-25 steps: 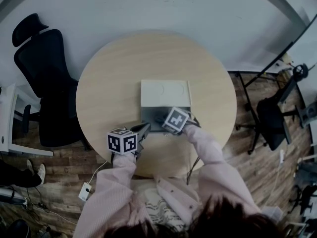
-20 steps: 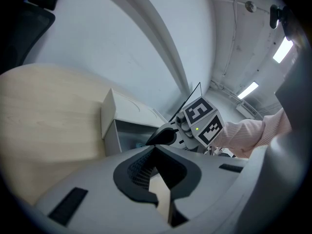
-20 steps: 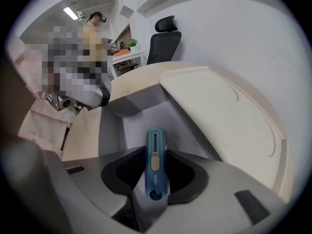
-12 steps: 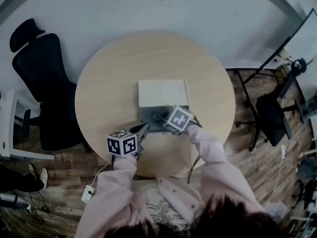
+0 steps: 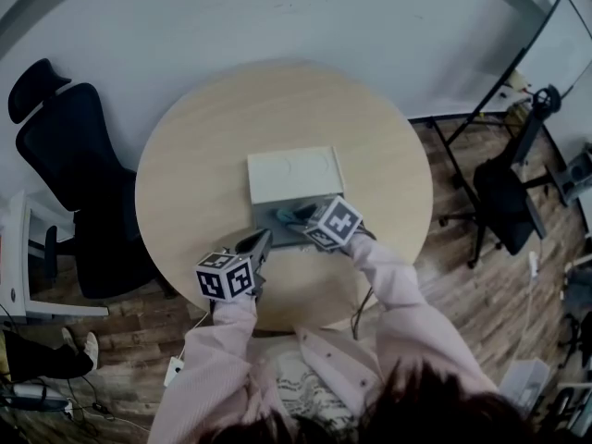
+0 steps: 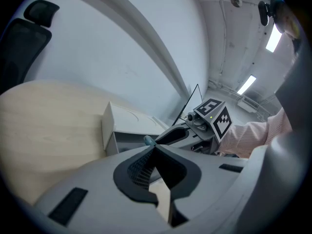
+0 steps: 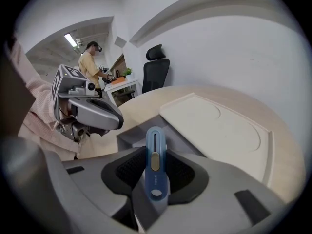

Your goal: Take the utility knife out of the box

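Observation:
A blue utility knife [image 7: 155, 165] stands upright between the pads of my right gripper [image 7: 155, 177], which is shut on it. In the head view the knife [image 5: 294, 214] shows as a teal sliver just above the grey box [image 5: 273, 222], ahead of the right gripper [image 5: 310, 218]. The box's white lid [image 5: 294, 174] lies open on the far side. My left gripper [image 5: 262, 240] hovers at the box's near left corner with its pads meeting at the tips and nothing in them. In the left gripper view the left gripper [image 6: 154, 146] faces the box [image 6: 122, 138] and the knife's tip [image 6: 147, 140].
The box sits mid-way on a round wooden table [image 5: 203, 155]. A black office chair [image 5: 65, 155] stands left of the table and another chair [image 5: 504, 211] at the right. A person [image 7: 90, 65] stands far off in the right gripper view.
My right gripper has risen a little with the knife, so more of the blue handle shows above the box. The left gripper has hardly moved.

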### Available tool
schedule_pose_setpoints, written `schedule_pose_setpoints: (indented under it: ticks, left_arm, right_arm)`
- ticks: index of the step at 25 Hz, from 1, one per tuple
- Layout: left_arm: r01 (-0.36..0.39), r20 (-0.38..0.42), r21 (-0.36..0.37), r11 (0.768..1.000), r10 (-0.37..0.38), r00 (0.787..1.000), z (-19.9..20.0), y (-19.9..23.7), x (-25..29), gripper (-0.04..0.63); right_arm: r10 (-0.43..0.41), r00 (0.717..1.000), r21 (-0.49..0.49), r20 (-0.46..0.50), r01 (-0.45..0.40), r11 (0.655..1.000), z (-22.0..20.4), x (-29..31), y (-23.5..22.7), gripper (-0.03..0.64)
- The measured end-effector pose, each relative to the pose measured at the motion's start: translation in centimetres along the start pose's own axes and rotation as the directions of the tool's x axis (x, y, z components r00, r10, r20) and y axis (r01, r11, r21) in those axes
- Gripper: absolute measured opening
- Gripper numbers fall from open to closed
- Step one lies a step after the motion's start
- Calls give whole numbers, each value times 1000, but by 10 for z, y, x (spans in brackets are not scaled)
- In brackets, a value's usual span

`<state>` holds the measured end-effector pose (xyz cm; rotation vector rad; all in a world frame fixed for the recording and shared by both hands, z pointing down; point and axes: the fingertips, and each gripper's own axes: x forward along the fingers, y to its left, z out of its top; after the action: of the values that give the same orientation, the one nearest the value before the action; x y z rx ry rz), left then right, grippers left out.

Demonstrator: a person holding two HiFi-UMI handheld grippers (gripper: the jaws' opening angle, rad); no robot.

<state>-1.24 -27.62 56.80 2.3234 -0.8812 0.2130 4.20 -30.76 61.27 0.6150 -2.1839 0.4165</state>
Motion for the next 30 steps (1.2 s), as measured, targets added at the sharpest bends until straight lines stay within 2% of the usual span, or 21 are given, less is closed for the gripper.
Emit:
schedule_pose_setpoints:
  ticks: [7,13,16,21,30]
  left_arm:
    - [-18,34,40,999,17,999,7,-4,-2,9]
    - [-12,65,64,998,8,998,12,-9,-4,9]
    - [-13,83,74,997,7,997,15,-10,-5,9]
    - [-2,108,91,996,-8,994,22,-18,-2,9]
    - [10,146,130,992,-29,989,34,-30,-3,9]
  right_arm:
    - [5,991,100,134,-18,995,14,-14,6,143]
    - [4,963,162,271,-50,986,24,-29,12,143]
    - [0,940,186,341,-68,980,29,-38,16,143]
    - [-5,887,225,461,-112,968,39,-56,20,143]
    - [-37,813,282,581,-159,946,48,-78,19,143]
